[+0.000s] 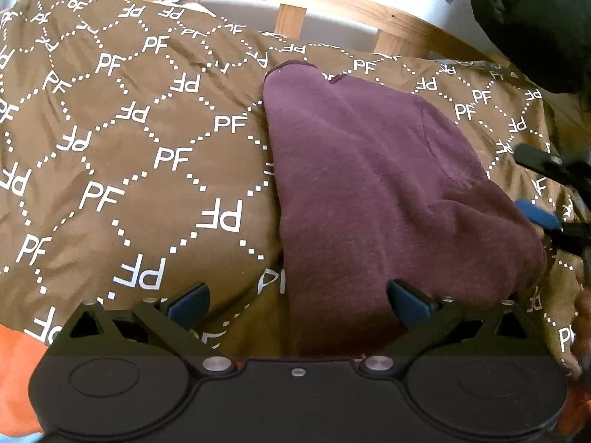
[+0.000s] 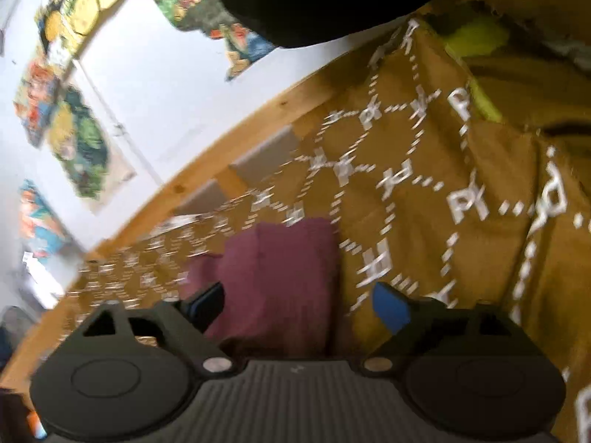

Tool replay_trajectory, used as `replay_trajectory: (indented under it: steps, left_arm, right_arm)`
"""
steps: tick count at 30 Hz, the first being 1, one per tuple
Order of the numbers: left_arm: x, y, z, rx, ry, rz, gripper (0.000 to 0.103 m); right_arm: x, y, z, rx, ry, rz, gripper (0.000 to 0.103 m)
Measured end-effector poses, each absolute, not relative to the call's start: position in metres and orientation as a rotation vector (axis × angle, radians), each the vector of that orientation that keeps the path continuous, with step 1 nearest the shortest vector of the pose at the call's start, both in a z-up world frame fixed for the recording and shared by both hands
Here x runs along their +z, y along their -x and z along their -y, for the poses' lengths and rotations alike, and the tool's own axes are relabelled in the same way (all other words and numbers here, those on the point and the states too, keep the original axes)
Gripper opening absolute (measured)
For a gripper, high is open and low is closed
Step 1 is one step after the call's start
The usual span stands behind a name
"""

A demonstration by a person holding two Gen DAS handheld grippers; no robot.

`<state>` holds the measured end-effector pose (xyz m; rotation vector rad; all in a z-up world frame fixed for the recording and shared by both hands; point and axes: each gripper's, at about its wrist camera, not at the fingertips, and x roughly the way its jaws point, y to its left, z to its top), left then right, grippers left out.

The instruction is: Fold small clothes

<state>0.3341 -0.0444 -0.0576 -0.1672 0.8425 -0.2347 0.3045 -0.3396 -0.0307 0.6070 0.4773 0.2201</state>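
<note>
A small maroon fleece garment (image 1: pixel 373 199) lies folded on a brown bedspread (image 1: pixel 140 155) printed with white "PF" letters. My left gripper (image 1: pixel 297 304) is open and empty just above the garment's near edge, its blue pads (image 1: pixel 408 302) spread wide. My right gripper (image 2: pixel 297 308) is open and empty too, over the garment (image 2: pixel 277 280) from the other side; that view is blurred by motion. The right gripper also shows at the right edge of the left wrist view (image 1: pixel 550 192), beside the garment.
A wooden bed frame (image 1: pixel 332 3) runs along the far side against a white wall with colourful posters (image 2: pixel 77 140). A black bulky object (image 1: pixel 535 22) sits at the bed's far right. An orange cloth (image 1: pixel 14 376) lies at the near left edge.
</note>
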Motion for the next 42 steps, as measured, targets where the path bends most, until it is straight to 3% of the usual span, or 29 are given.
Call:
replay_trajectory:
  steps: [6,7,9,11,14,17,19,24,28,29,30,34,40,41,42]
  left_arm:
    - [-0.058,-0.332,0.037,-0.245,0.210,-0.870,0.102]
    - [-0.058,-0.332,0.036,-0.248,0.207,-0.872,0.102]
    - [-0.058,-0.331,0.036,-0.264,0.196,-0.875,0.102]
    - [-0.059,-0.329,0.036,-0.280,0.182,-0.876,0.102]
    - [-0.060,-0.326,0.035,-0.291,0.152,-0.865,0.102]
    - [-0.060,-0.328,0.032,-0.309,0.146,-0.865,0.102]
    - [-0.060,-0.329,0.031,-0.321,0.147,-0.864,0.102]
    - [-0.064,-0.330,0.028,-0.353,0.150,-0.851,0.102]
    - [-0.069,-0.331,0.023,-0.382,0.166,-0.853,0.102]
    - [-0.071,-0.331,0.022,-0.387,0.177,-0.856,0.102]
    - [-0.072,-0.331,0.020,-0.393,0.190,-0.860,0.102]
    - [-0.076,-0.330,0.018,-0.425,0.174,-0.856,0.102]
    - [-0.080,-0.322,0.033,-0.453,-0.006,-0.864,0.102]
    - [-0.078,-0.318,0.034,-0.463,-0.022,-0.847,0.102]
    - [-0.076,-0.314,0.032,-0.494,-0.005,-0.833,0.102]
  right_arm:
    - [-0.030,-0.284,0.310,0.227,-0.403,-0.594,0.099]
    - [-0.030,-0.283,0.306,0.214,-0.354,-0.616,0.096]
    - [-0.033,-0.284,0.302,0.172,-0.262,-0.654,0.072]
    - [-0.034,-0.285,0.307,0.166,-0.256,-0.674,0.067]
    - [-0.030,-0.282,0.316,0.215,-0.343,-0.604,0.070]
    - [-0.018,-0.275,0.323,0.205,-0.337,-0.458,0.084]
    - [-0.013,-0.280,0.324,0.182,-0.298,-0.390,0.082]
    - [-0.016,-0.326,0.309,0.142,-0.194,-0.373,0.046]
    - [-0.032,-0.361,0.298,0.108,-0.186,-0.453,0.024]
    - [-0.035,-0.366,0.295,0.103,-0.178,-0.457,0.012]
    - [-0.037,-0.369,0.293,0.106,-0.163,-0.449,0.008]
    - [-0.037,-0.375,0.295,0.074,-0.133,-0.394,0.006]
    - [-0.051,-0.386,0.322,0.098,-0.328,-0.441,0.008]
    - [-0.049,-0.385,0.326,0.111,-0.356,-0.440,0.013]
    - [-0.048,-0.383,0.331,0.129,-0.402,-0.441,0.029]
